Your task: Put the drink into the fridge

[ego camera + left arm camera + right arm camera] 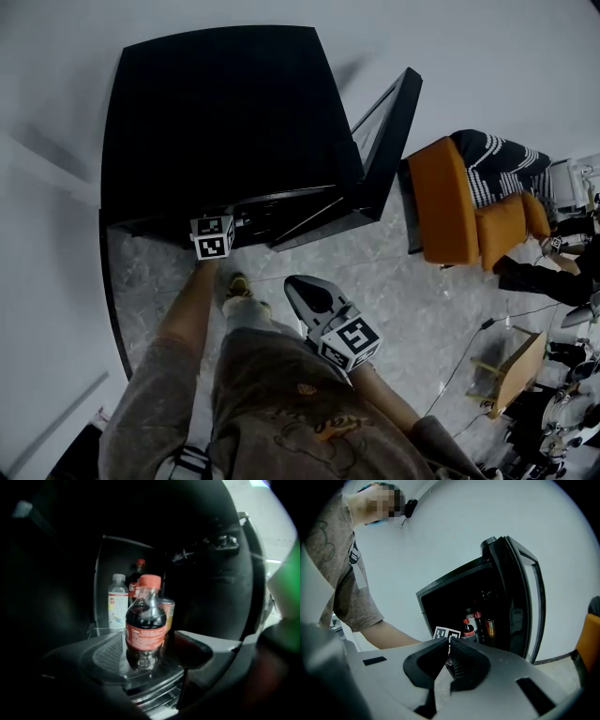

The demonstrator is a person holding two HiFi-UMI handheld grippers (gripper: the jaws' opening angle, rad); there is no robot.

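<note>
A small cola bottle (pixel 145 620) with a red cap and red label stands upright on a glass shelf (pixel 108 656) inside the dark fridge (pixel 225 122). My left gripper (pixel 147 649) is open, its jaws wide on either side of the bottle's base without pressing it. From the head view only its marker cube (pixel 213 236) shows at the fridge opening. My right gripper (pixel 305 295) hangs back over the floor, shut with nothing in it (pixel 449 654). Its view shows the cola bottle (pixel 468 628) and the open fridge door (pixel 520 602).
Behind the cola stand a white-labelled water bottle (pixel 117 603), a darker cola bottle (pixel 137 576) and a can (pixel 167 613). The fridge door (pixel 389 141) swings out to the right. An orange armchair (pixel 459 202) with a seated person (pixel 502 164) and a cable lie beyond.
</note>
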